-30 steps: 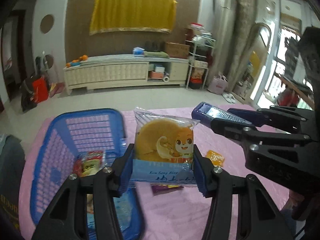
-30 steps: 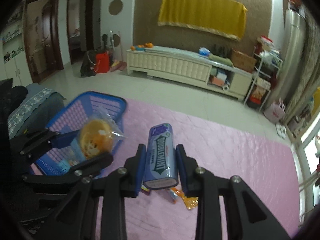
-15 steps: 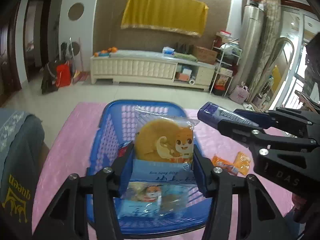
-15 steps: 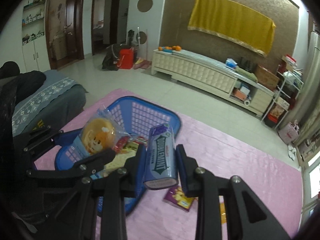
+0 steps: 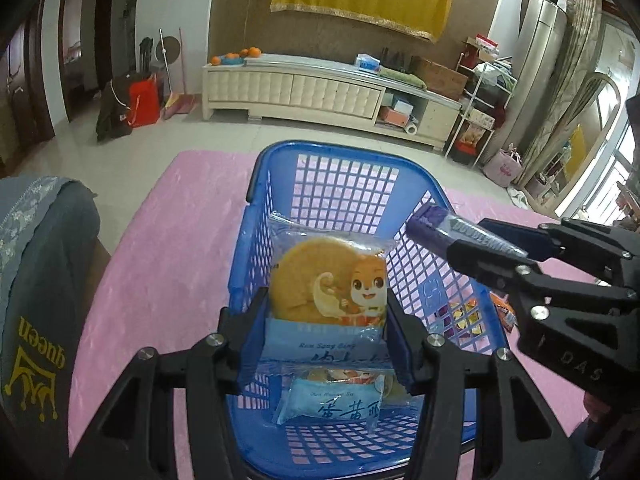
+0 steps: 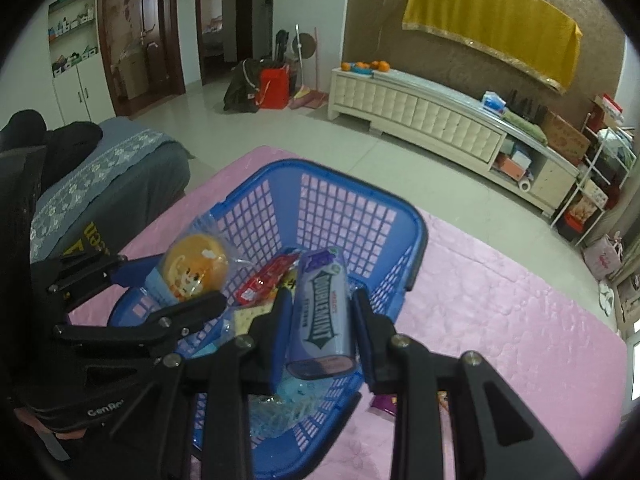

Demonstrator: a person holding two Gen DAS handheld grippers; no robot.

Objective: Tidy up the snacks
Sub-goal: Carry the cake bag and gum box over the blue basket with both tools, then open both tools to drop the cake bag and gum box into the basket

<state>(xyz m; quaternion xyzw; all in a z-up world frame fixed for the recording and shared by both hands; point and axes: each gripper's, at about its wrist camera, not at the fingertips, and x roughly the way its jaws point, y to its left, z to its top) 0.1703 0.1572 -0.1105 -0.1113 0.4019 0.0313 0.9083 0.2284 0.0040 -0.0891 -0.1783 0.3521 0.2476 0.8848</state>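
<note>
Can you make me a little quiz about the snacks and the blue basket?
1. True or false: the left tongs hold a cake packet.
2. What do the right tongs hold? A) gum bottle B) orange C) spoon
3. Fill in: both tongs hang over the blue ____.

Key: 1 true; 2 A; 3 basket.
</note>
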